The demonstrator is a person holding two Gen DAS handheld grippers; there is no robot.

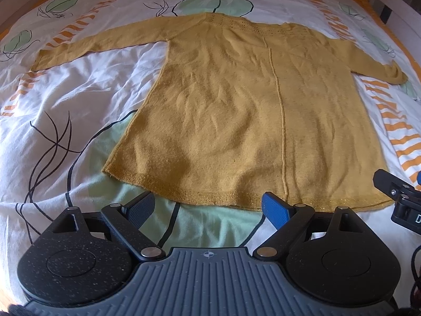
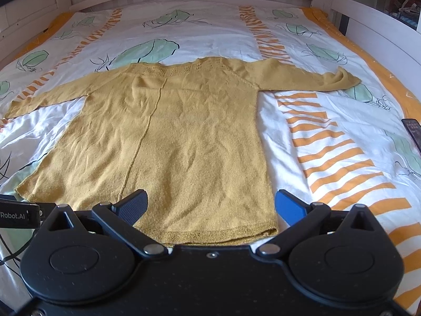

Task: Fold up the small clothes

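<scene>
White bedding (image 2: 215,26) printed with green leaves and orange stripes covers a bed with a pale wooden frame (image 2: 368,23). On it a mustard sweater (image 2: 184,137) lies flat, both sleeves spread out. Near its hem, the left gripper (image 1: 210,208) and right gripper (image 2: 213,205) hover with jaws wide apart, holding nothing.

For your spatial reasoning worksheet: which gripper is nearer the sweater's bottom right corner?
Right. The right gripper hangs over that sweater corner; the left gripper sits by the hem's left half.
</scene>
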